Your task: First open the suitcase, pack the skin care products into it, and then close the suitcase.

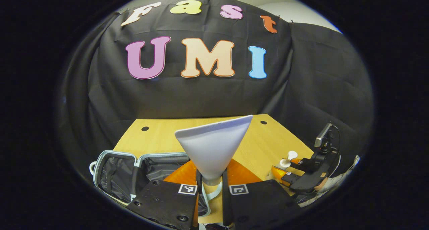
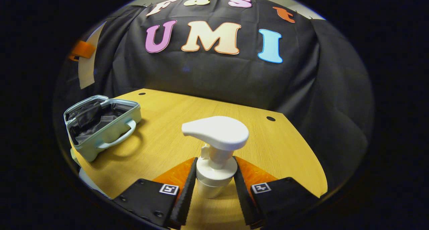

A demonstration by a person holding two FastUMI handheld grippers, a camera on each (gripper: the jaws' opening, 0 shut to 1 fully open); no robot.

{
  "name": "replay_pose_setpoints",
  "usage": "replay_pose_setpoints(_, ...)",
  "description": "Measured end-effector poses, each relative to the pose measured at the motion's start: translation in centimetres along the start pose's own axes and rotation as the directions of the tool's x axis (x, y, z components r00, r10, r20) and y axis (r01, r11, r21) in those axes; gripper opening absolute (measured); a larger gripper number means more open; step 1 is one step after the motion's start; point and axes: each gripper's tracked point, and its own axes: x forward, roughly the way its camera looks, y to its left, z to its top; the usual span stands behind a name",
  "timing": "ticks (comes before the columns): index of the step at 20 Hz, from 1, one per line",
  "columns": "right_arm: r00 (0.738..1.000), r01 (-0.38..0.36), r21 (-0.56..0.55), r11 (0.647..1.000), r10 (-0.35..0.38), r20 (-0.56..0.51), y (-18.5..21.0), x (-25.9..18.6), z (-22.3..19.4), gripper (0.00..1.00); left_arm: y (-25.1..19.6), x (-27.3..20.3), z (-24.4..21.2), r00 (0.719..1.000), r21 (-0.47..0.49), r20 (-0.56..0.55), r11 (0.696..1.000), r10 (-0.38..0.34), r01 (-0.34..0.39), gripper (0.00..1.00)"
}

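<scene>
A white squeeze tube [image 1: 214,146] stands with its wide flat end up, and my left gripper [image 1: 211,182] is shut on its narrow lower end. Below and to the left lies the pale green suitcase [image 1: 114,173], open, its dark lining showing. In the right gripper view the suitcase [image 2: 100,129] sits open at the table's left side, handle toward me. My right gripper [image 2: 214,178] is shut on the collar of a white pump bottle [image 2: 216,139] standing upright on the table. The left gripper view shows that right gripper [image 1: 311,173] and the pump bottle [image 1: 287,159] at the right.
The wooden table [image 2: 187,112] has small dark holes near its far corners [image 2: 270,118]. Black cloth walls close the booth behind and on the right. Open tabletop lies between the suitcase and the pump bottle.
</scene>
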Motion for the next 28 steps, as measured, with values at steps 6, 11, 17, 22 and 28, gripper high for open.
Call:
replay_pose_setpoints(6,0.996,-0.076,0.024,0.997,0.075,0.039,2.1,-1.3,3.8,0.58,6.3,-0.2,-2.6,0.991,-0.011,-0.103,0.996,0.082,-0.083,0.2)
replay_pose_setpoints(11,0.984,-0.142,0.056,0.988,0.134,0.121,4.6,-3.1,10.0,0.58,11.2,0.8,-8.4,0.951,-0.037,-0.285,0.991,0.116,-0.132,0.2)
replay_pose_setpoints(17,0.965,-0.204,0.098,0.974,0.183,0.186,7.9,-4.9,14.8,0.56,13.2,1.8,-16.1,0.859,-0.118,-0.505,0.979,0.084,-0.165,0.21)
replay_pose_setpoints(22,0.949,-0.293,0.156,0.943,0.268,0.163,11.6,-5.5,15.9,0.57,14.8,3.1,-19.6,0.815,-0.129,-0.574,0.973,0.085,-0.192,0.2)
replay_pose_setpoints(28,0.92,-0.39,0.206,0.898,0.371,0.126,17.1,-5.2,16.9,0.57,15.6,5.0,-17.5,0.877,-0.128,-0.474,0.98,0.075,-0.153,0.7)
